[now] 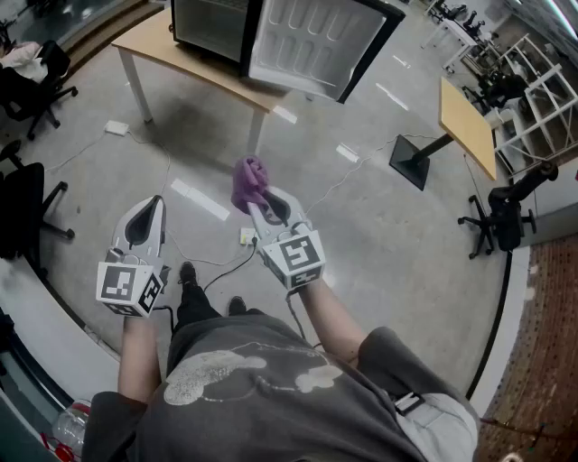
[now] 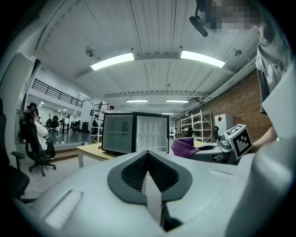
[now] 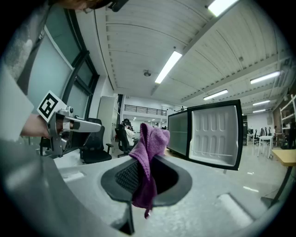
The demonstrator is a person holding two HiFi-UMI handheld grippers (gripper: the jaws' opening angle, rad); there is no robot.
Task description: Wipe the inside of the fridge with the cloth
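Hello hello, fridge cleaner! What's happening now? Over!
Left gripper shut, empty. Right gripper shut on cloth. Fridge ahead, door open, not reached. Cable on floor between.

No readable txt; far bits seem blurry.

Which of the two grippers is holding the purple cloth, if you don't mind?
The right gripper: its jaws pinch the cloth; the left gripper is empty.

The cloth (image 3: 149, 152) is soft, fuzzy purple fabric. The fridge (image 1: 302, 41) has a smooth white plastic door liner. Beneath the fridge, the table (image 1: 147, 41) has a matt wooden top, and the floor (image 1: 379, 226) is polished grey.
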